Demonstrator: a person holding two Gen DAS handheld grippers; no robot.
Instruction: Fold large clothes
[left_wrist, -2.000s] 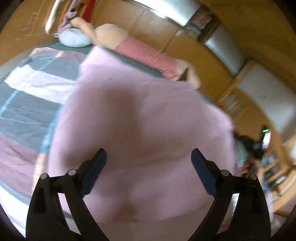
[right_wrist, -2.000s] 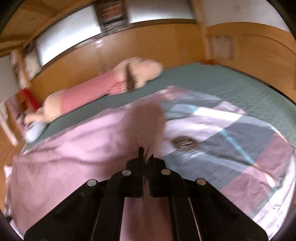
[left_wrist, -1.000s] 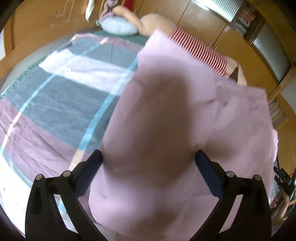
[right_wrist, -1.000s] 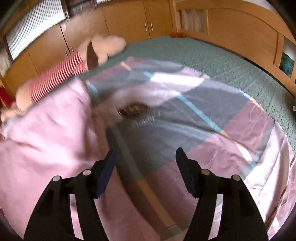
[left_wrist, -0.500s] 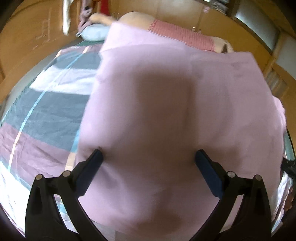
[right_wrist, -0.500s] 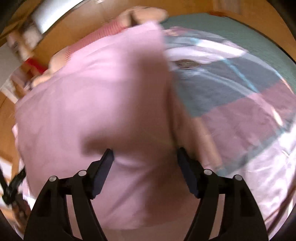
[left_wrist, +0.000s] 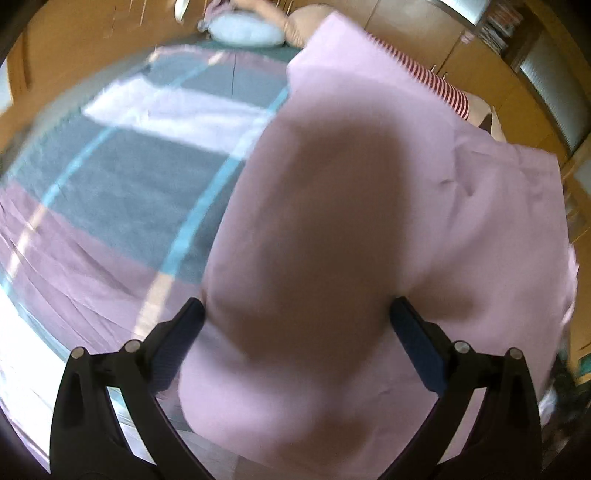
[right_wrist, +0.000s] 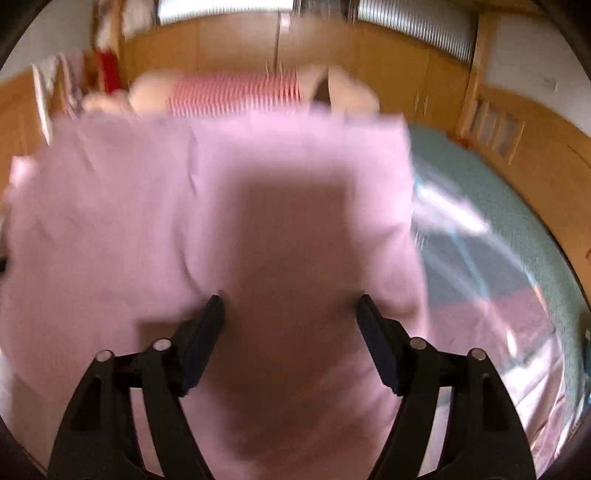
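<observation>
A large cloth lies spread on the bed, its plain pink side (left_wrist: 369, 184) folded over the part patterned in grey, white and mauve blocks (left_wrist: 129, 177). My left gripper (left_wrist: 297, 306) hovers over the pink fold, open wide, with no cloth pinched. In the right wrist view the same pink fold (right_wrist: 221, 184) fills the middle and the patterned part (right_wrist: 480, 280) shows at the right. My right gripper (right_wrist: 291, 299) is open over the fold and its jaws are opening further. The cloth lies below them, and the pads (right_wrist: 210, 317) do not press on it.
A long plush toy in a red-striped top (right_wrist: 236, 92) lies along the far edge of the bed, beside a pale blue cushion (left_wrist: 243, 33). A green bedspread (right_wrist: 498, 192) shows at the right. Wooden cupboards (right_wrist: 369, 62) and a wooden bed frame (right_wrist: 535, 155) surround the bed.
The right gripper, shut on the pink cloth two seconds ago, has let go and swung across over the fold. The left gripper stays open, its view shifting slightly over the cloth.
</observation>
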